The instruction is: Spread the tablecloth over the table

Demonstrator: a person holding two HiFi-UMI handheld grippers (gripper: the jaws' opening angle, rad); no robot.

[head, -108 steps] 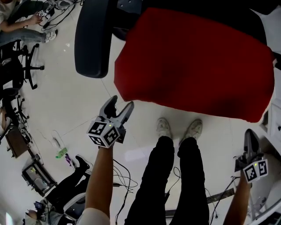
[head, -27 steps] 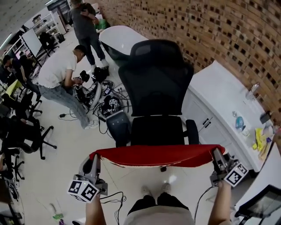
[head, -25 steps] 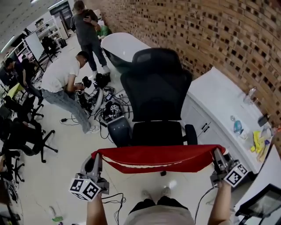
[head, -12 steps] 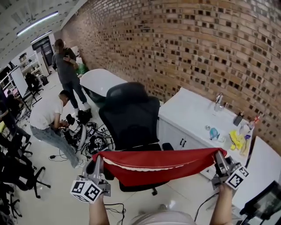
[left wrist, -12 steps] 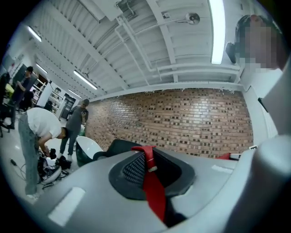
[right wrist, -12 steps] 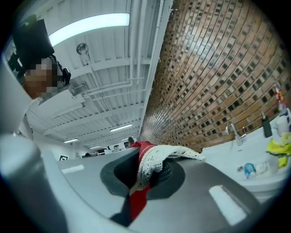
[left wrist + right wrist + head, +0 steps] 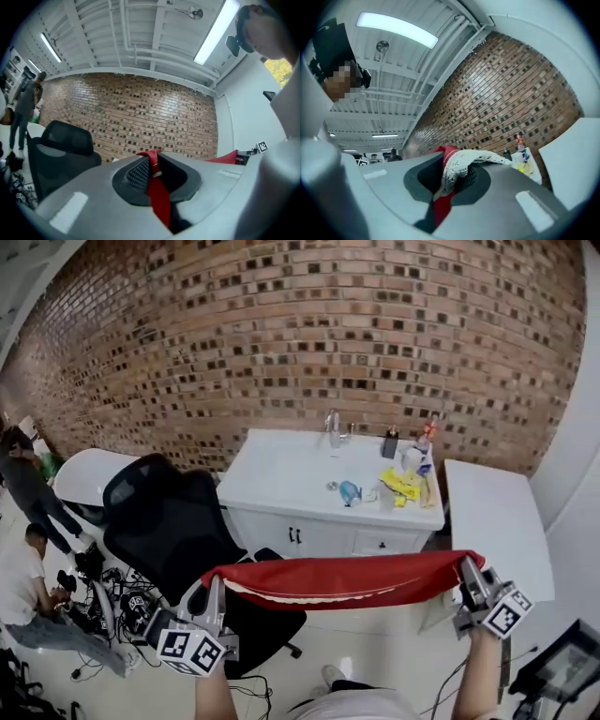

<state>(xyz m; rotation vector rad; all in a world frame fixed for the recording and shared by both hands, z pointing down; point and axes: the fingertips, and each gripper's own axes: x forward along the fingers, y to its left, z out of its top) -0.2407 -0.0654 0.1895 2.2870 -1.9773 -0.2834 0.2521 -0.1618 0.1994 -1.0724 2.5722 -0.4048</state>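
Observation:
The red tablecloth (image 7: 342, 578) hangs stretched in the air between my two grippers, its top edge taut and its white lace hem sagging below. My left gripper (image 7: 210, 587) is shut on the cloth's left corner, and a red strip (image 7: 158, 197) runs between its jaws in the left gripper view. My right gripper (image 7: 466, 571) is shut on the right corner, where red fabric and lace trim (image 7: 457, 171) bunch between the jaws. Both grippers point roughly level toward the brick wall. A bare white table (image 7: 492, 517) stands behind the cloth's right end.
A white cabinet (image 7: 281, 479) holding bottles and yellow items (image 7: 408, 486) stands against the brick wall. A black office chair (image 7: 169, 526) is at the left, beyond the left gripper. People (image 7: 23, 582) and cables are on the floor far left. A monitor (image 7: 562, 669) sits bottom right.
The view has swung from the chair and the room toward the cabinet, the white table and the brick wall. Both grippers moved with it, keeping the cloth stretched between them.

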